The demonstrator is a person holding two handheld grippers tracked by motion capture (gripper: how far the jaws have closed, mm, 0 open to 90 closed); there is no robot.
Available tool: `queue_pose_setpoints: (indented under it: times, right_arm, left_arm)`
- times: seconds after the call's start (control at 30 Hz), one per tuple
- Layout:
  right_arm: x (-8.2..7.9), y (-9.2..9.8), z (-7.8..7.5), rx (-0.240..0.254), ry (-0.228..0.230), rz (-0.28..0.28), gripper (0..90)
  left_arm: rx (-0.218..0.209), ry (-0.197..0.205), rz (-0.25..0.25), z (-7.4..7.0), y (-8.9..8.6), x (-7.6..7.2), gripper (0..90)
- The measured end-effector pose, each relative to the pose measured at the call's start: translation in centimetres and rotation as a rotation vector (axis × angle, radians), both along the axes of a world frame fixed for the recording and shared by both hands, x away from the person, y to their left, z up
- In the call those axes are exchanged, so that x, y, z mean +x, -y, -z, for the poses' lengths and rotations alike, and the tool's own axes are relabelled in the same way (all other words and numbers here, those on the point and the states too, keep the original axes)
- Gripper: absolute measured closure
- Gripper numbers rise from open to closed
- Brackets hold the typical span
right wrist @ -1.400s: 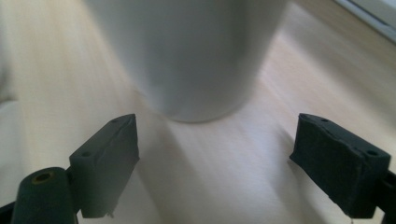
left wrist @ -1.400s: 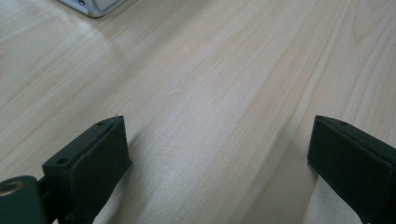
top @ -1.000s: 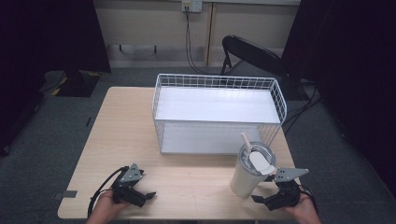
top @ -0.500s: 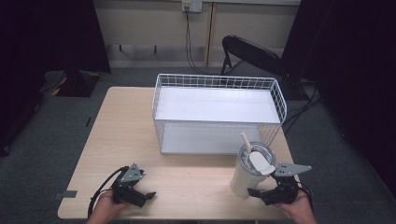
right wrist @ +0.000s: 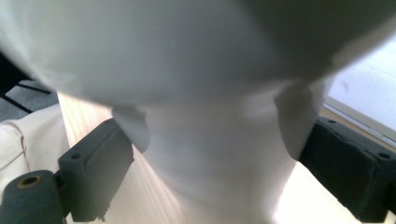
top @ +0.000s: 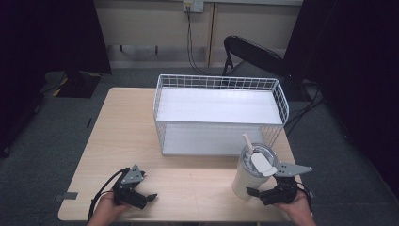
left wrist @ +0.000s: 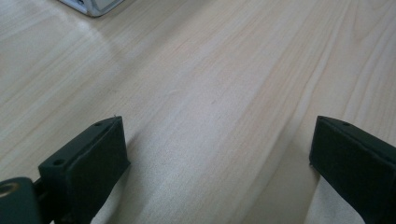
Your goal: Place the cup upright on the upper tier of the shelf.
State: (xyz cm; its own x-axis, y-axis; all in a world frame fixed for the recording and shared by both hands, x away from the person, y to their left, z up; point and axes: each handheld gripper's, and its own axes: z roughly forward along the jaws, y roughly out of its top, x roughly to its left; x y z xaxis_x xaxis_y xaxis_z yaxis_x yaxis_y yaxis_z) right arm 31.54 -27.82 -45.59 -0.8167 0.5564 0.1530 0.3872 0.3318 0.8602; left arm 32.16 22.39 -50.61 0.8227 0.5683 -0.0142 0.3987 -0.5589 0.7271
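So far the right gripper (top: 254,192) only brackets the white tumbler (top: 250,173) near the table's (top: 122,132) front-right corner, jaws wide, while the left gripper (top: 149,197) idles wide, the wire basket (top: 221,82) empty.

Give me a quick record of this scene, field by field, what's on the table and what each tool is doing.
surface: wooden table
container: white wire basket, far side, nothing in it
cup: white tumbler with lid and straw, upright, in front of the basket's right end
left tool: open, over bare wood
right tool: open, jaws either side of the tumbler's narrow base, not clamped
background: black chair
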Motion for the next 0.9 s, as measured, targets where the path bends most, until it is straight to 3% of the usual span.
queue_pose_setpoints:
  times: [0.53, 0.9]
  right_arm:
    - [-0.21, -0.66, 0.24, 0.023, 0.08, 0.024, 8.3]
    - [-0.39, -0.75, 0.25, 0.069, 0.124, 0.039, 7.9]
  left_arm:
    - [0.005, 0.0, 0.002, -0.02, -0.02, 0.02, 3.5]
    - [0.003, 0.0, 0.002, -0.02, -0.01, 0.01, 3.5]
